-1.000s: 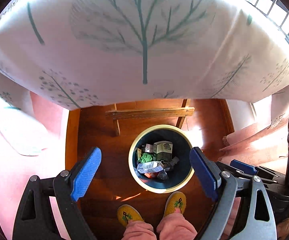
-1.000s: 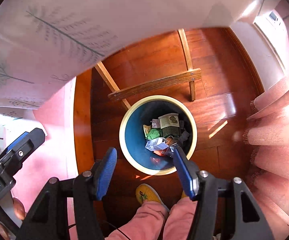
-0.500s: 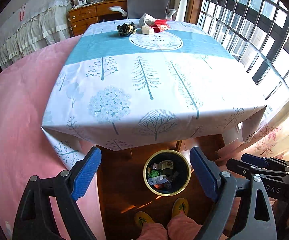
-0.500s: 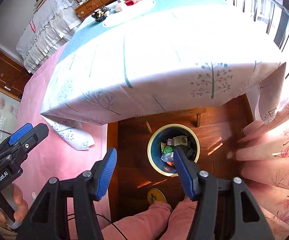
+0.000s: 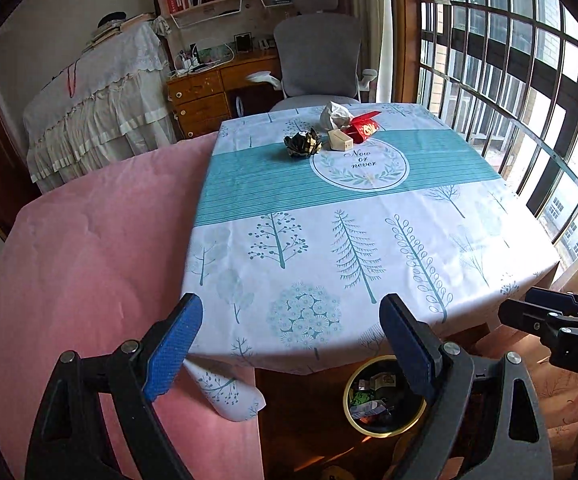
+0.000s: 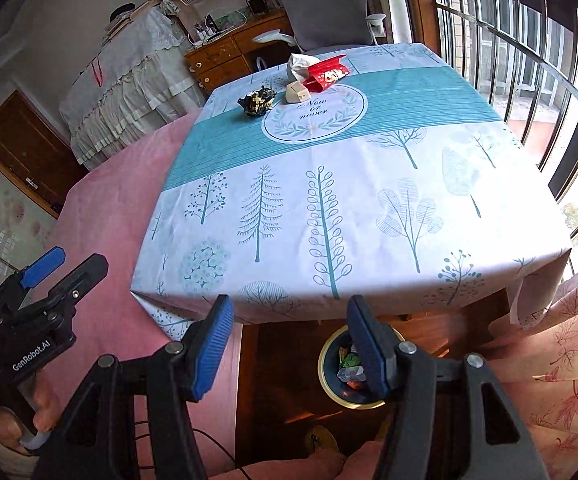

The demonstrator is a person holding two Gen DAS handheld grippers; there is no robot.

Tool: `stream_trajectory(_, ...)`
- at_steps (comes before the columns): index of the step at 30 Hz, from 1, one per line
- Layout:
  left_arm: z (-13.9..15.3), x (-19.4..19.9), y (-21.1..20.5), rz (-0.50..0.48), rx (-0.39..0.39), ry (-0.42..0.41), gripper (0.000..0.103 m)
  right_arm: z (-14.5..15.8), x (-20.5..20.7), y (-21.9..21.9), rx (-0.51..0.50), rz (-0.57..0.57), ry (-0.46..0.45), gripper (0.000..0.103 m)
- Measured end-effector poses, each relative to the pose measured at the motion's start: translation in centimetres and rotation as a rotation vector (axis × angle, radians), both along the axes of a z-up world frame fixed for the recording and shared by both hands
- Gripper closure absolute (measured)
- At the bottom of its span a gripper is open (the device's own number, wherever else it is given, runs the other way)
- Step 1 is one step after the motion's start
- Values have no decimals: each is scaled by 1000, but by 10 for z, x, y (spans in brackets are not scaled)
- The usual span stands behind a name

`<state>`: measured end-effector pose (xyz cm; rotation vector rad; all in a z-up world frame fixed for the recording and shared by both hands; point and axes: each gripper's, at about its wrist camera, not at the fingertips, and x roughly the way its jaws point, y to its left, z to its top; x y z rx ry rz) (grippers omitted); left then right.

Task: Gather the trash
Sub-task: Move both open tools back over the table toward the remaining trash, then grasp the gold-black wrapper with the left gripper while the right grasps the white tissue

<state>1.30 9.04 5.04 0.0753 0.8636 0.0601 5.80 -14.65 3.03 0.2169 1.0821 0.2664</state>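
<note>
Overhead, both wrist views look down on a square table [image 5: 369,240] draped in a white tablecloth printed with teal trees, with a teal band and a round "Now or never" emblem running across its far half. Along the table's left edge lies a pink bedspread [image 5: 89,260], and a barred window [image 5: 509,60] runs past its right edge. On the floor just below the near edge stands a yellow-rimmed trash bin [image 5: 385,432], already holding wrappers and scraps. Near the far edge, beside the emblem, four pieces of trash sit close together: a crumpled white tissue [image 5: 334,114], a red carton [image 5: 363,127], a small cream box [image 5: 340,141] and a crumpled dark wrapper [image 5: 303,143]. Above the near edge, the left gripper [image 5: 291,344] has its blue pads spread wide with nothing between them; the right gripper [image 6: 289,340] is parted more narrowly, also empty.
</note>
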Motion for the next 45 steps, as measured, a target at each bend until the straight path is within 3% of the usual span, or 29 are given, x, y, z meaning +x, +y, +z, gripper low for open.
stream_trajectory(10, 22, 64, 24, 101, -17, -38, 14, 37, 93, 7, -59, 63, -73, 44)
stream_trajectory(17, 25, 141, 38, 240, -48, -31, 14, 50, 197, 3, -34, 147, -119, 44)
stream_trajectory(23, 10, 208, 41, 349, -109, 13, 14, 49, 293, -1, -21, 254, -126, 44)
stream_trajectory(37, -48, 342, 63, 475, -140, 137, 14, 5, 453, 39, -31, 425, -105, 44)
stream_trajectory(45, -88, 395, 63, 486, -250, 215, 14, -45, 506, 58, -67, 448, -11, 44)
